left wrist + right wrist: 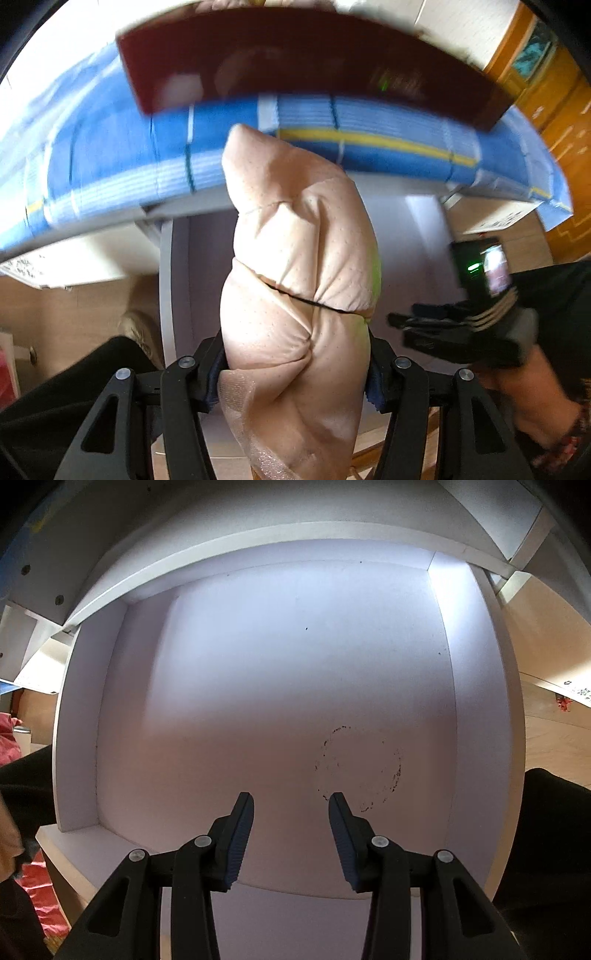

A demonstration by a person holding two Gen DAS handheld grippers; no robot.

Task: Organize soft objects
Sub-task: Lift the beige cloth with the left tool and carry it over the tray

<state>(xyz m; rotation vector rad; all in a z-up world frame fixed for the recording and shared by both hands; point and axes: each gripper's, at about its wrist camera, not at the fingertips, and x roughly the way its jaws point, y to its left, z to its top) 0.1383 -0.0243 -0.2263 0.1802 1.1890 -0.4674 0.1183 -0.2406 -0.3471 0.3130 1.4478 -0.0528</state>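
Peach-coloured padded cushion [299,288] hangs clamped in the left gripper [295,373]; the right gripper [291,808], jaws apart and empty, hovers over the open white drawer [74,709]. Lowering the cushion flat inside looks best.

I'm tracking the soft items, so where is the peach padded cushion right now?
In the left wrist view the peach cushion sits centre frame, clamped between the left gripper fingers, above the white drawer.

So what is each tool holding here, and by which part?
Left tool grips the peach padded cushion around its near end. Right tool holds nothing.
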